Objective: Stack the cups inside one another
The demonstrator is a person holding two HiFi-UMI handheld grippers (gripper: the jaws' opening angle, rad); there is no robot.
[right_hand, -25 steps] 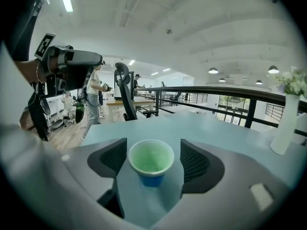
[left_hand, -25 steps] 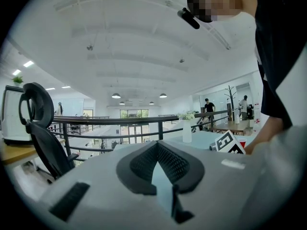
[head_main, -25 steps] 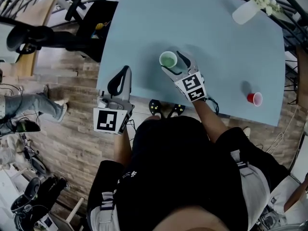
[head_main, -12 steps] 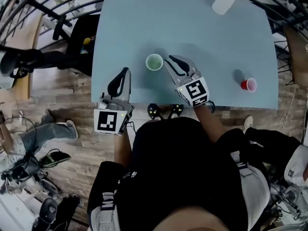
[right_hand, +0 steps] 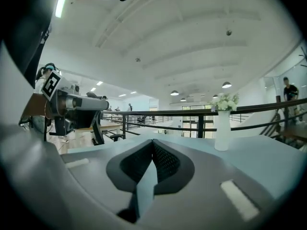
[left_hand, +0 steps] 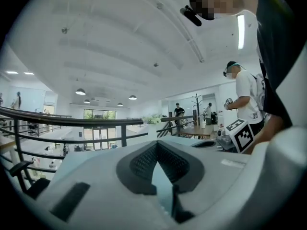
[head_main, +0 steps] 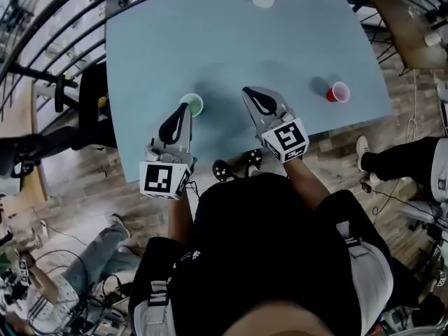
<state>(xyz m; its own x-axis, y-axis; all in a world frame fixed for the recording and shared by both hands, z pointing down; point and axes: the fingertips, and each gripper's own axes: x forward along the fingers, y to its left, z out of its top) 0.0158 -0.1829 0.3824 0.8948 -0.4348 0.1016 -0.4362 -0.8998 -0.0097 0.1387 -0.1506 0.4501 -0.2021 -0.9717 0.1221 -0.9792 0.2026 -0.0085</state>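
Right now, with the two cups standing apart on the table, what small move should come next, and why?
Probably swing the right gripper toward the red cup, opening it: its jaws have just been closing with nothing between them, and the green cup stands by the shut left gripper.

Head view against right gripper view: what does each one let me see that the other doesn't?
Only the head view shows the green cup and the red cup, standing far apart on the table. Only the right gripper view shows the right gripper up close, its jaws just closed with nothing between them, and the flowers in the white vase. Both show the light blue table and the white vase.
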